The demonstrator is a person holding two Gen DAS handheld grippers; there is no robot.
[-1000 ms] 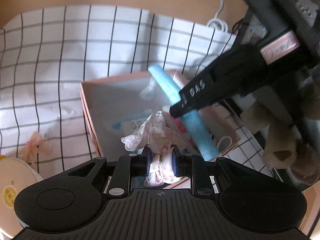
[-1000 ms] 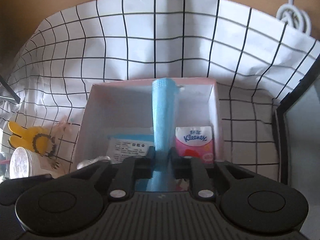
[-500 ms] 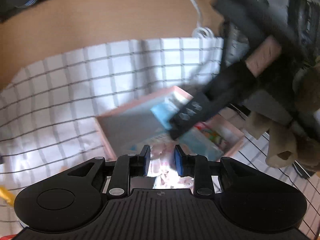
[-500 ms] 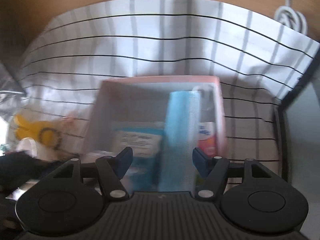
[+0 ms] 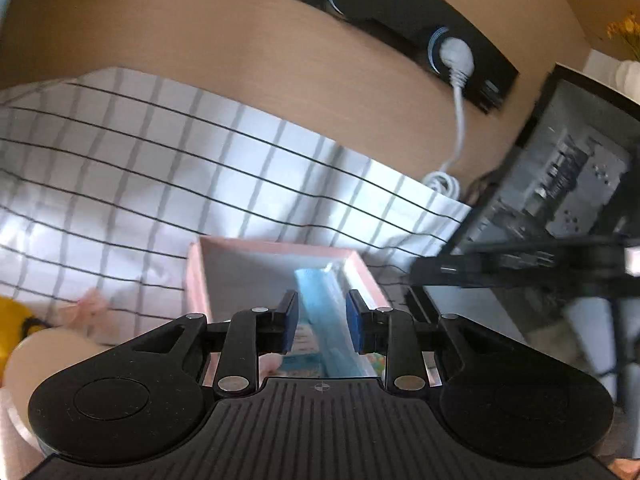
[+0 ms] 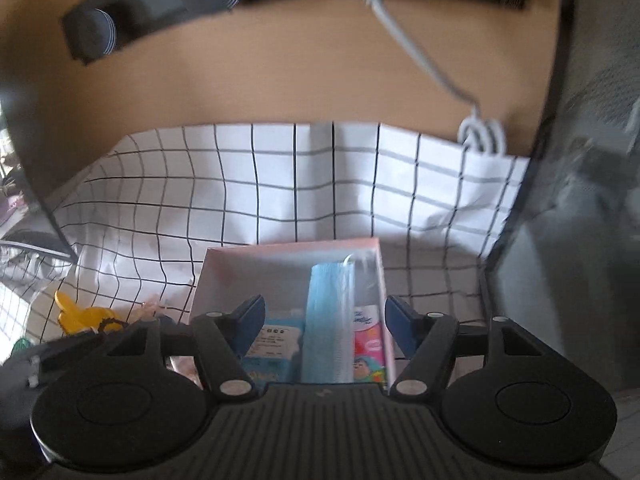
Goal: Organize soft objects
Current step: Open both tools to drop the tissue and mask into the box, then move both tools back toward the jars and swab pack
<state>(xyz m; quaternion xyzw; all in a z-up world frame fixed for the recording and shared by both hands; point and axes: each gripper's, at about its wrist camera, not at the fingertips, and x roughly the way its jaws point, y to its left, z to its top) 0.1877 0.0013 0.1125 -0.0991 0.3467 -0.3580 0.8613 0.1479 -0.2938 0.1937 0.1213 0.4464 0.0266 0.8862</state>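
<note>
Already the right gripper (image 6: 325, 322) stood with its blue-padded jaws spread wide and nothing between them, raised above and on the near side of the shallow pink cardboard box (image 6: 372, 243). Seen through that gap, a long pale-blue pleated pack, apparently face masks (image 6: 327, 320), lay lengthwise down the middle of the box, a blue-and-white labelled packet (image 6: 276, 340) to its left and a small pink tissue pack (image 6: 370, 344) to its right, each just beside it. The left gripper (image 5: 321, 326) also held nothing: its jaws were parted, though less widely, and the same blue pack (image 5: 320, 312) showed beyond them, lying in the box (image 5: 276, 245) rather than pinched. Both grippers pointed forward and downward toward the box, tilted enough that the wooden wall and a black power strip (image 5: 448, 46) filled the upper view; the blur suggested motion.

Judged from this, the task was well along but not finished. Three soft packs sat in the box, side by side. Outside it, on the white cloth with a black grid (image 6: 280, 184), a yellow soft toy (image 6: 80, 314) and a small pinkish crumpled item (image 5: 90, 304) lay near the box's left side, with a pale round container (image 5: 44, 354) close by. Those loose pieces seemed to be what remained, and the left gripper was the nearer one.
</note>
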